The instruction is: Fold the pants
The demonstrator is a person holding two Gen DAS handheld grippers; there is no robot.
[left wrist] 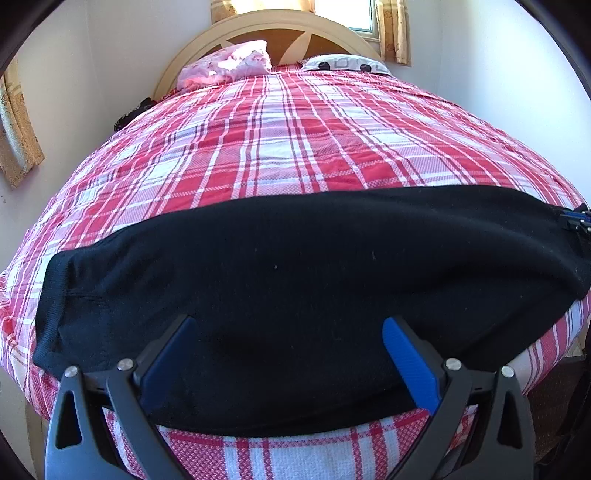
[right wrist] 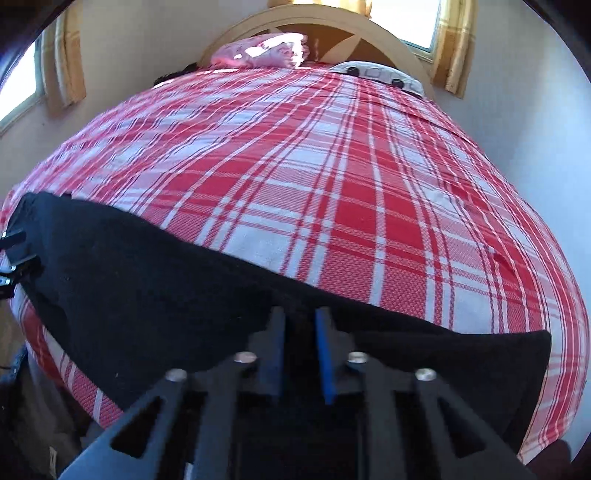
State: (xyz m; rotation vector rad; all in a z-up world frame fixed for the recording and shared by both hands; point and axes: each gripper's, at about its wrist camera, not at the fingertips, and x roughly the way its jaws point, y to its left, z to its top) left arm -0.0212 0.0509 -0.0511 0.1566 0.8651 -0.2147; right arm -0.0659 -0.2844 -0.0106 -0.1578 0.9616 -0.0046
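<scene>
Black pants [left wrist: 277, 266] lie stretched across the near end of a bed, on a red and white plaid bedspread [left wrist: 295, 147]. My left gripper [left wrist: 286, 325] is open, its blue-padded fingers spread wide over the left half of the pants with nothing pinched. In the right wrist view the pants [right wrist: 147, 288] run from the left edge to the lower right. My right gripper [right wrist: 301, 314] has its fingers drawn close together, with black cloth in the narrow gap near the pants' far edge. The right gripper [left wrist: 576, 218] also shows at the pants' right end.
A pink pillow [left wrist: 229, 62] and a patterned pillow [left wrist: 347, 64] rest against the curved headboard [left wrist: 280, 26]. White walls close in on both sides, and a curtain [left wrist: 14, 129] hangs at the left. The bed's front edge drops to the floor [left wrist: 554, 406].
</scene>
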